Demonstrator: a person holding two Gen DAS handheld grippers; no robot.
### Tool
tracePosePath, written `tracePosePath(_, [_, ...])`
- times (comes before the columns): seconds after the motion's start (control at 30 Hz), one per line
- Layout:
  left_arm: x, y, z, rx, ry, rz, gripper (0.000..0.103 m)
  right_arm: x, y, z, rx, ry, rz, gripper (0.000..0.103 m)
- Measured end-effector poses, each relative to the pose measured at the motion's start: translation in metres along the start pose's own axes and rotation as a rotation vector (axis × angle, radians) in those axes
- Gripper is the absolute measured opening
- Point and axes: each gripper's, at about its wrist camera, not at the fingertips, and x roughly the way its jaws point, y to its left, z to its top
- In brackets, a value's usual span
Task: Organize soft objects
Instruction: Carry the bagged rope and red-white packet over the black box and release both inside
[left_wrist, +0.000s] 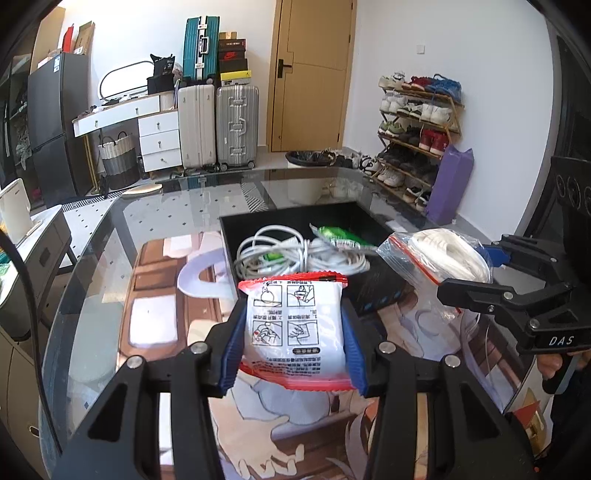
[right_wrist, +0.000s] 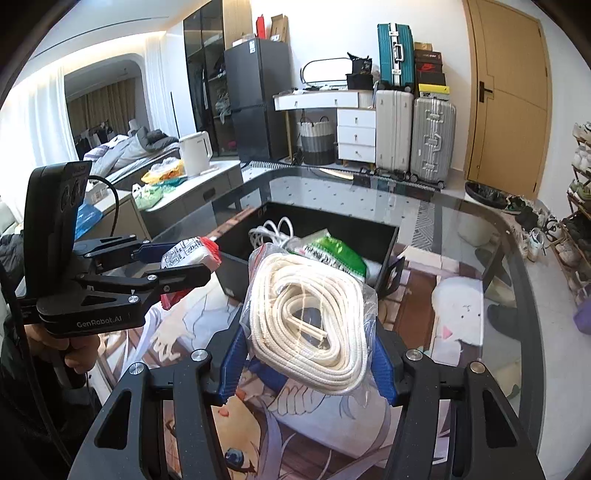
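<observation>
My left gripper is shut on a white packet with red edges, held above the table just in front of a black box. It also shows in the right wrist view. My right gripper is shut on a clear zip bag of coiled white rope, held near the box's front right corner; the bag also shows in the left wrist view. The box holds a white cable bundle and a green packet.
The glass table carries a printed anime mat. Suitcases, a white drawer unit, a shoe rack and a purple bag stand beyond. A side counter with a kettle is at the left.
</observation>
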Motion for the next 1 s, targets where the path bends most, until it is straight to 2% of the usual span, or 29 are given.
tracePosePath(0.6, [0.016,0.020,0.030,-0.037,-0.037,0.019,0.046,0.009,-0.014,0.037,0.054,-0.071,-0.012,0.059])
tracePosePath(1.0, [0.036,0.027,0.041,-0.038,-0.034,0.019,0.046,0.030,-0.030,0.053,0.089,-0.063,-0.023,0.059])
